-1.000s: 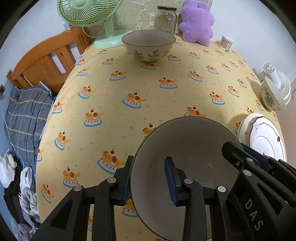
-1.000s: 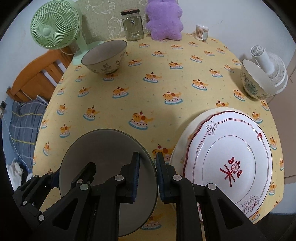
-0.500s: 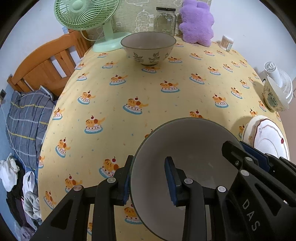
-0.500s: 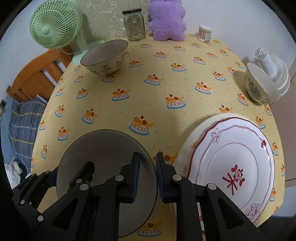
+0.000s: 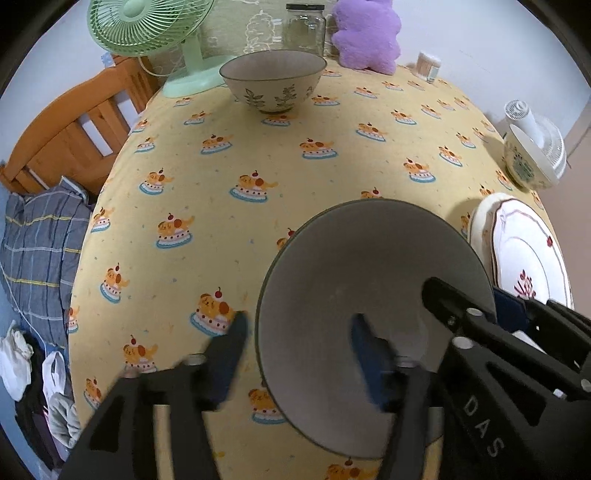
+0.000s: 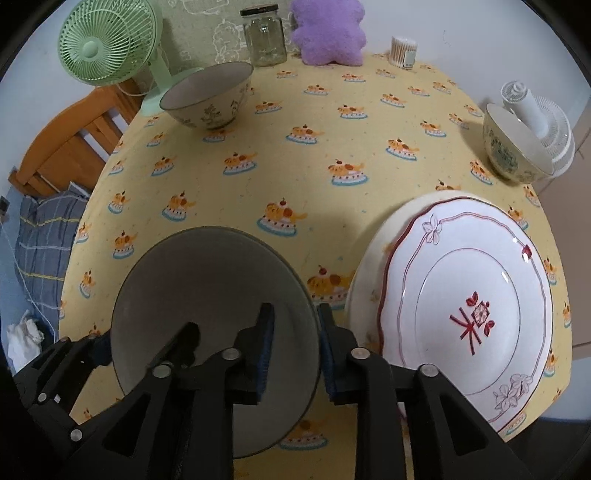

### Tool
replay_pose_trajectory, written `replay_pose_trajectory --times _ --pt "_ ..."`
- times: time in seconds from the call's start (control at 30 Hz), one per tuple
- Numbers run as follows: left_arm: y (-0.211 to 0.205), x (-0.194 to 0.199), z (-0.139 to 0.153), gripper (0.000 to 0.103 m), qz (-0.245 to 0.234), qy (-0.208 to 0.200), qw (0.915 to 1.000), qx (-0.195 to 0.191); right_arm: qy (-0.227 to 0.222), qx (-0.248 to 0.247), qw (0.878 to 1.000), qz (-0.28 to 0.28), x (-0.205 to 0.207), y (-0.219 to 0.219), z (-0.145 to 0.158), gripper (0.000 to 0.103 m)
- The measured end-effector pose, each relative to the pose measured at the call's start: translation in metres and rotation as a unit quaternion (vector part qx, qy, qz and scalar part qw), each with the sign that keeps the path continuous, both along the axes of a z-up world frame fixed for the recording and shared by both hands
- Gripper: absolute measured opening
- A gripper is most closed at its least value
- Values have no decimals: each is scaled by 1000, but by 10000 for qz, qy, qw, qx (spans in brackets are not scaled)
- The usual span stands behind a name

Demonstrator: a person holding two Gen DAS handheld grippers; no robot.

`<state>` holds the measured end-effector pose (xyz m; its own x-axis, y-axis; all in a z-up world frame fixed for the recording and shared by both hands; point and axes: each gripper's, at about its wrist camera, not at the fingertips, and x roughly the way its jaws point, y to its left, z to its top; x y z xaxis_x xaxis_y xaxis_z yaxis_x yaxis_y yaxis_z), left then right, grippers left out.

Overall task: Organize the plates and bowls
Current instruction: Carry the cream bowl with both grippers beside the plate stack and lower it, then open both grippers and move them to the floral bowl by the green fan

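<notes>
A large grey bowl [image 5: 369,277] [image 6: 207,280] sits on the yellow cake-print tablecloth near the front edge. My left gripper [image 5: 299,354] straddles its left rim. Its jaws are opening, blurred, with one finger outside and one inside the bowl, and neither pad touches the wall. My right gripper [image 6: 295,343] straddles the right rim. Its jaws are opening too, and the rim stands loose between the pads. A stack of two plates [image 6: 461,306] [image 5: 524,258] lies just right of the bowl. A leaf-patterned bowl [image 5: 273,83] stands at the back, and a small green-patterned bowl [image 6: 513,144] stands far right.
Along the back stand a green fan [image 5: 147,26], a glass jar [image 5: 304,27], a purple plush [image 5: 365,33] and a cotton swab box [image 5: 428,66]. A white mini fan [image 6: 535,110] sits behind the small bowl. A wooden bed frame [image 5: 74,129] and bedding lie to the left.
The left jaws have spread wide off the grey bowl's rim. The right jaws have parted a little around the other rim. Both hands have stayed about where they were.
</notes>
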<state>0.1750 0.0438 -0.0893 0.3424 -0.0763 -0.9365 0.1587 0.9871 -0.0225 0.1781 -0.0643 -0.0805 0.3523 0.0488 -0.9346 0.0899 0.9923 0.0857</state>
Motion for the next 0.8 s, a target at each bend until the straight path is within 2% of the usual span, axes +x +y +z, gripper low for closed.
replay_pose_trajectory --times 0.07,0.13,0.2,0.4,0.57,0.7,0.8 --pt "2 -2 4 69 -93 -29 9999 -69 -31 -3 10000 65 -1 4 2 43" --pt "4 -3 11 76 -165 -109 9997 -155 -132 -57 9999 19 -3 8 8 67" --pt "7 -3 18 82 -220 -216 9993 -209 -227 -107 9997 -32 -4 11 15 72" --pt "18 2 36 91 -363 -477 9976 -357 -522 -218 9982 -184 -4 21 39 75" --pt "28 12 49 92 -384 -550 9965 -504 -652 -101 9971 -386 1 29 55 75" --pt "31 27 63 92 -350 -733 9961 -350 -746 -113 9957 -528 11 33 66 75" --pt "32 39 73 92 -287 -840 9953 -391 -832 -170 9949 -549 23 35 76 75"
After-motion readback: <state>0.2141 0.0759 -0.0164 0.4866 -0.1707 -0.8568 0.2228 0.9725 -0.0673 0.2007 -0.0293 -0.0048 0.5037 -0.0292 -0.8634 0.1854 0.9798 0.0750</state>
